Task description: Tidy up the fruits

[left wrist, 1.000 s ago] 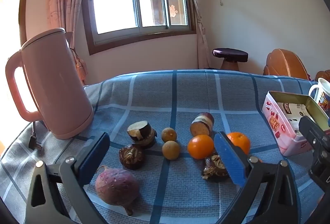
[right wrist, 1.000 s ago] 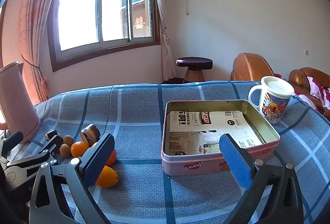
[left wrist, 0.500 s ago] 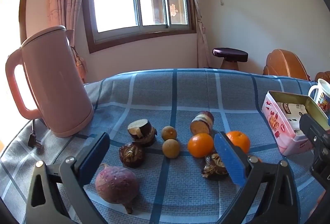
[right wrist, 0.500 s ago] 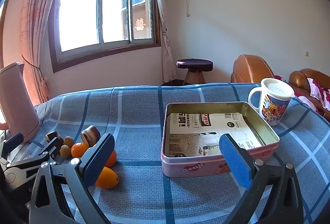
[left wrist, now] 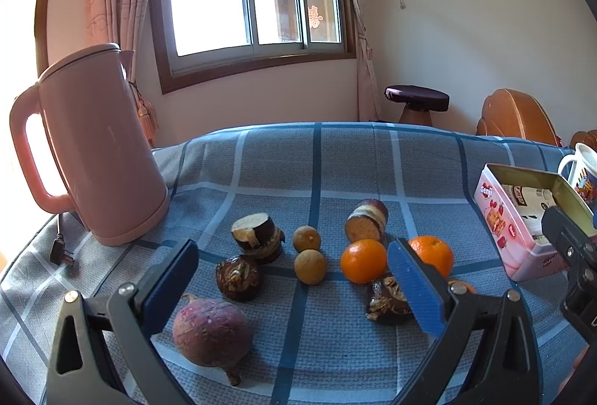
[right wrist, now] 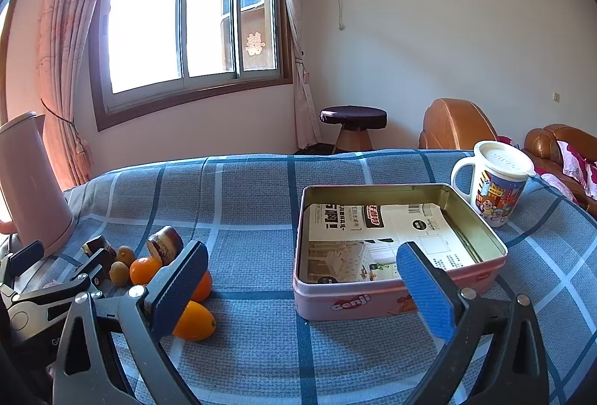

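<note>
Two oranges (left wrist: 363, 261) (left wrist: 433, 254) and two small brown round fruits (left wrist: 310, 266) (left wrist: 306, 239) lie on the blue checked cloth with a purple beet (left wrist: 212, 332), cut eggplant pieces (left wrist: 257, 237) and a cut sweet potato (left wrist: 366, 220). My left gripper (left wrist: 294, 287) is open and empty, just above and in front of them. My right gripper (right wrist: 304, 287) is open and empty, in front of the open pink tin (right wrist: 395, 296). An oval orange fruit (right wrist: 194, 320) lies by the right gripper's left finger.
A pink kettle (left wrist: 89, 143) with its cord stands at the left. A lidded cartoon mug (right wrist: 494, 183) stands behind the tin at the right. The tin holds printed paper. A stool and leather chairs are beyond the table.
Both grippers have drifted slightly; the views shift a little. Both stay open, and no fruit has moved.
</note>
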`<control>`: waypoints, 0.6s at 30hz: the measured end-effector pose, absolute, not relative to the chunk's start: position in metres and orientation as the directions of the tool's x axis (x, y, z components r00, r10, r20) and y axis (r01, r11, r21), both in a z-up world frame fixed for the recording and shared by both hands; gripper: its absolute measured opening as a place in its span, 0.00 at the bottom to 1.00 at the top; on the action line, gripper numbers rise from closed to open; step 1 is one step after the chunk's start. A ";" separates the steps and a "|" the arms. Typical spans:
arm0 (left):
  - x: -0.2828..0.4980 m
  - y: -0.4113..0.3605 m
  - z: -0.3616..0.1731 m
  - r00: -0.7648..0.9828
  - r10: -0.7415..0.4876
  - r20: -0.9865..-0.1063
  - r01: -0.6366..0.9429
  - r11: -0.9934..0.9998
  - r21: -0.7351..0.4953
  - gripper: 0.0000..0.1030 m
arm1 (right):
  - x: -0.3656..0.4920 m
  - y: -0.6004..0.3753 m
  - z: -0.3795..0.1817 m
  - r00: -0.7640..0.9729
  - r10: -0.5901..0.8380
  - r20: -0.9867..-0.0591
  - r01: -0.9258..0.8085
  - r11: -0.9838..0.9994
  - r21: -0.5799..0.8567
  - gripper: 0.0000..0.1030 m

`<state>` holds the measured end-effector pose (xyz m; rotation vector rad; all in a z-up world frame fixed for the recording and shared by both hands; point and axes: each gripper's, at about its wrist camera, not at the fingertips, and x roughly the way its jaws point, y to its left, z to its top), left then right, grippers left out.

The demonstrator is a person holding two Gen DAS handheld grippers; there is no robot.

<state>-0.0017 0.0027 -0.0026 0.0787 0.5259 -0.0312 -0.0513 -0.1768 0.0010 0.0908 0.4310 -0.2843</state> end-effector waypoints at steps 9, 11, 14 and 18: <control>-0.002 0.004 -0.003 0.865 -0.012 -0.501 0.051 0.997 0.064 1.00 | -0.052 -0.177 0.001 0.871 -0.252 -0.422 0.290 0.957 0.028 0.99; -0.003 0.004 -0.003 0.865 -0.013 -0.502 0.052 0.997 0.064 1.00 | -0.052 -0.178 0.002 0.871 -0.251 -0.421 0.290 0.957 0.029 0.99; -0.003 0.004 -0.003 0.865 -0.013 -0.502 0.051 0.997 0.064 1.00 | -0.052 -0.178 0.002 0.871 -0.250 -0.423 0.289 0.957 0.030 0.99; -0.005 0.004 -0.003 0.865 -0.012 -0.502 0.050 0.997 0.061 1.00 | -0.053 -0.178 0.002 0.872 -0.246 -0.423 0.285 0.958 0.032 0.99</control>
